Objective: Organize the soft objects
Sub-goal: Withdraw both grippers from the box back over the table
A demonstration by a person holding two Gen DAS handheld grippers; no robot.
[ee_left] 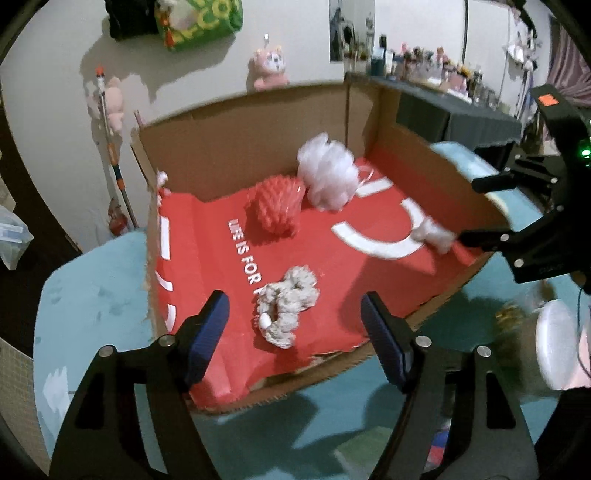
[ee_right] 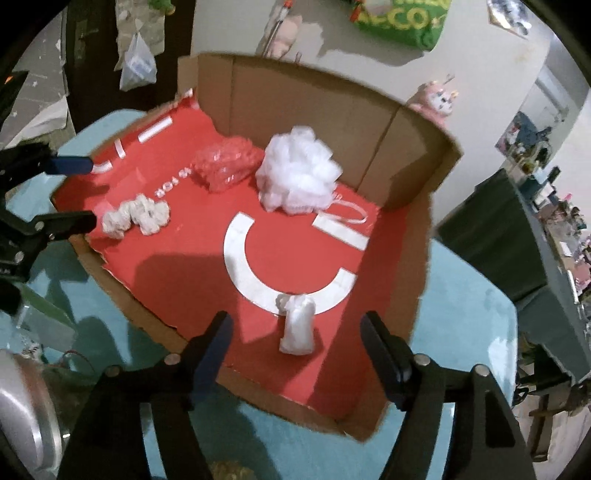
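Observation:
A cardboard box (ee_left: 240, 125) with a red floor (ee_right: 184, 266) lies on a teal table. In it sit a white mesh puff (ee_left: 327, 171) (ee_right: 297, 175), a red spiky soft piece (ee_left: 277, 206) (ee_right: 227, 166), a grey-white scrunchie (ee_left: 286, 306) (ee_right: 135, 216) and a small white pouch (ee_right: 298, 325) (ee_left: 434, 234). My left gripper (ee_left: 295, 332) is open and empty, just short of the scrunchie. My right gripper (ee_right: 297, 350) is open, its fingers either side of the pouch, which rests on the box floor.
The teal table (ee_left: 92, 302) surrounds the box. A silver round object (ee_right: 22, 417) sits at the table's near side. A dark cluttered shelf (ee_right: 517, 236) stands to the right. Plush toys (ee_left: 269, 68) and a green bag (ee_left: 199, 22) hang on the wall.

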